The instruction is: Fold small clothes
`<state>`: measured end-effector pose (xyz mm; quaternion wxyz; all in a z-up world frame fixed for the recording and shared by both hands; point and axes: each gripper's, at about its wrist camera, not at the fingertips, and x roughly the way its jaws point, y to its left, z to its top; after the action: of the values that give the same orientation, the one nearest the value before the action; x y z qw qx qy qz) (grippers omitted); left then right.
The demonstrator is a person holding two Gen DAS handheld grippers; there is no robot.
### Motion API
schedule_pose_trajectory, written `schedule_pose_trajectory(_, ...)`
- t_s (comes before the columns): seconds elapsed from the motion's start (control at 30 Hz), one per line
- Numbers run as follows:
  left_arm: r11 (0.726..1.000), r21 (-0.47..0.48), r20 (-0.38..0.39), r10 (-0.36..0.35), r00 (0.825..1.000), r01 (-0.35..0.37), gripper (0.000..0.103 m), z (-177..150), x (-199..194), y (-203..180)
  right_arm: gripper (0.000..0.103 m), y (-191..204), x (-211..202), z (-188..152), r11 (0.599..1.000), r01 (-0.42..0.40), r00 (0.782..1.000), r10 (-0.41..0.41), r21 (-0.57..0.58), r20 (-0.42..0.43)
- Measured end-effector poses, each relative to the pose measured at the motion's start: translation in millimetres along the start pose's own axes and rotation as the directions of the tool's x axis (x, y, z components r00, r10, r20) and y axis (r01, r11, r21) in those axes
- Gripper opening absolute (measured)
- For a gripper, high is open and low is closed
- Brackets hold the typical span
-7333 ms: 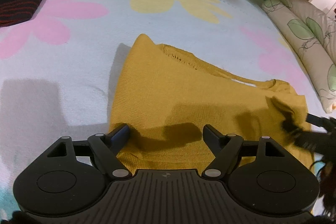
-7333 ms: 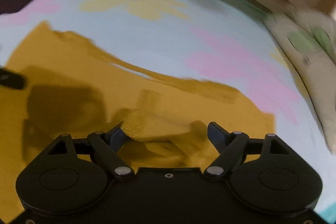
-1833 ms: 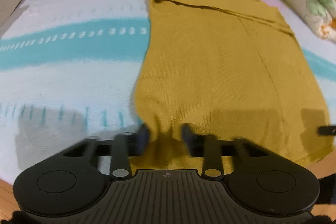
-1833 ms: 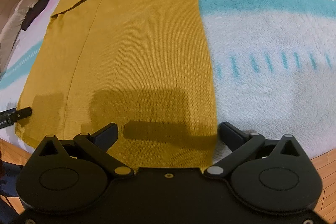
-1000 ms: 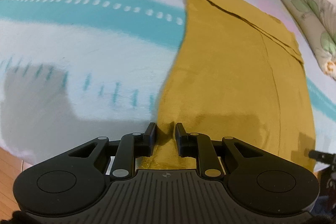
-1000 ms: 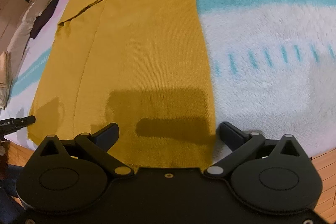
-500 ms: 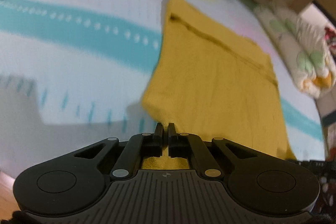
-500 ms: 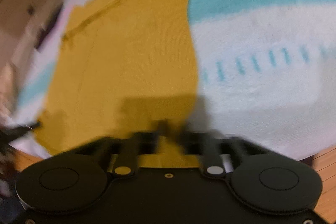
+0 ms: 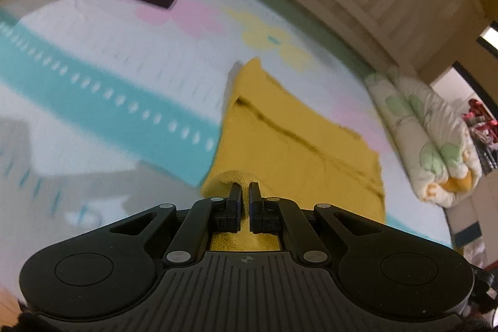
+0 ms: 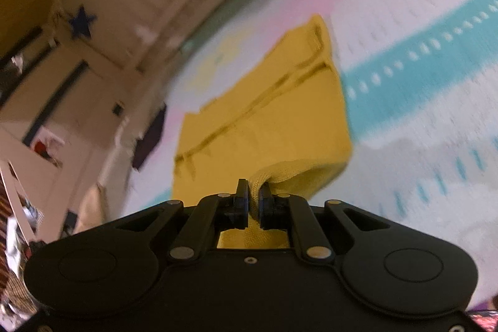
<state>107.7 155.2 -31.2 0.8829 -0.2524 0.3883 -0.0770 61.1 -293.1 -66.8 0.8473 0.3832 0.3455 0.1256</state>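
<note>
my left tongs [image 9: 244,197] and right tongs [image 10: 254,199] were each pinched tight on a near corner of the yellow top [image 9: 298,142], so its hem came up level. the rest lay on the blanket [image 9: 93,58], ready to fold away from me.

Each camera sits just behind its own jaws, close above the bed [image 9: 93,58], looking forward and downward. Both views share the yellow garment [image 9: 295,145] ahead of the jaws — the left view faces a pillow [image 9: 429,142], the right a dark cloth [image 10: 149,139].
</note>
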Motion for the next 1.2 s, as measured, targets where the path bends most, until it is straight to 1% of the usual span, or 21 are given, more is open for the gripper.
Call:
schedule_pose_trajectory(0.1, 1.0, 0.005, 0.037, -0.014, 0.999, 0.014, 0.004, 20, 2, -14, 0.015, 6, 2, 16, 0.999, -0.027, 0.998, 0.025, 0.022, 0.064)
schedule_pose_trajectory(0.2, 1.0, 0.02, 0.064, -0.018, 0.998, 0.017, 0.004, 49, 11, -29, 0.015, 15, 7, 41, 1.0, -0.021, 0.994, 0.019, 0.02, 0.103)
schedule_pose_trajectory(0.33, 0.999, 0.043, 0.107, -0.023, 0.994, 0.018, 0.004, 88, 28, -46, 0.015, 22, 23, 78, 1.0, 0.003, 0.992, -0.004, 0.006, 0.123)
schedule_pose_trajectory(0.4, 0.999, 0.035, 0.114, -0.026, 0.993, 0.022, 0.004, 105, 43, -51, 0.015, 23, 39, 98, 1.0, 0.021, 0.991, -0.022, 0.008, 0.133)
schedule_pose_trajectory(0.5, 1.0, 0.025, 0.114, -0.013, 0.993, 0.011, 0.004, 122, 69, -54, 0.015, 18, 61, 120, 0.999, 0.042, 0.99, -0.045, 0.018, 0.136)
schedule_pose_trajectory(0.63, 1.0, 0.016, 0.098, 0.021, 0.995, -0.023, 0.004, 136, 112, -54, 0.015, 9, 94, 141, 0.995, 0.1, 0.988, -0.1, 0.008, 0.119)
schedule_pose_trajectory(0.83, 0.994, 0.047, 0.046, 0.093, 0.995, -0.095, 0.004, 139, 173, -49, 0.015, -11, 141, 159, 0.982, 0.188, 0.978, -0.188, 0.013, 0.095)
schedule_pose_trajectory(0.9, 0.994, 0.042, 0.038, 0.1, 0.994, -0.101, 0.005, 138, 188, -44, 0.015, -18, 155, 160, 0.975, 0.224, 0.971, -0.224, 0.012, 0.082)
schedule_pose_trajectory(0.97, 0.997, 0.012, 0.049, 0.075, 0.996, -0.076, 0.005, 139, 199, -36, 0.015, -24, 166, 159, 0.969, 0.248, 0.966, -0.248, 0.007, 0.069)
schedule_pose_trajectory(1.0, 0.999, -0.013, 0.054, 0.046, 0.997, -0.045, 0.007, 139, 203, -31, 0.016, -26, 170, 159, 0.966, 0.257, 0.964, -0.257, 0.004, 0.065)
schedule_pose_trajectory(1.03, 0.999, -0.035, 0.047, 0.02, 0.999, -0.018, 0.011, 138, 207, -25, 0.02, -27, 173, 159, 0.962, 0.273, 0.96, -0.273, 0.001, 0.067)
schedule_pose_trajectory(1.07, 0.999, -0.044, 0.03, 0.018, 0.999, -0.017, 0.015, 138, 211, -22, 0.021, -28, 175, 157, 0.958, 0.288, 0.955, -0.287, -0.004, 0.07)
schedule_pose_trajectory(1.1, 0.998, -0.041, 0.014, 0.037, 0.999, -0.037, 0.031, 137, 214, -20, 0.024, -29, 177, 155, 0.954, 0.301, 0.952, -0.299, -0.01, 0.07)
schedule_pose_trajectory(1.13, 0.998, -0.031, 0.008, 0.053, 0.999, -0.053, 0.045, 137, 214, -19, 0.037, -30, 177, 154, 0.948, 0.318, 0.946, -0.316, -0.018, 0.073)
schedule_pose_trajectory(1.17, 0.998, -0.02, 0.006, 0.06, 0.998, -0.06, 0.051, 137, 213, -17, 0.058, -28, 177, 152, 0.94, 0.338, 0.939, -0.334, -0.039, 0.086)
schedule_pose_trajectory(1.2, 0.998, -0.01, 0.003, 0.059, 0.998, -0.059, 0.063, 136, 211, -16, 0.064, -26, 174, 151, 0.935, 0.35, 0.934, -0.342, -0.066, 0.105)
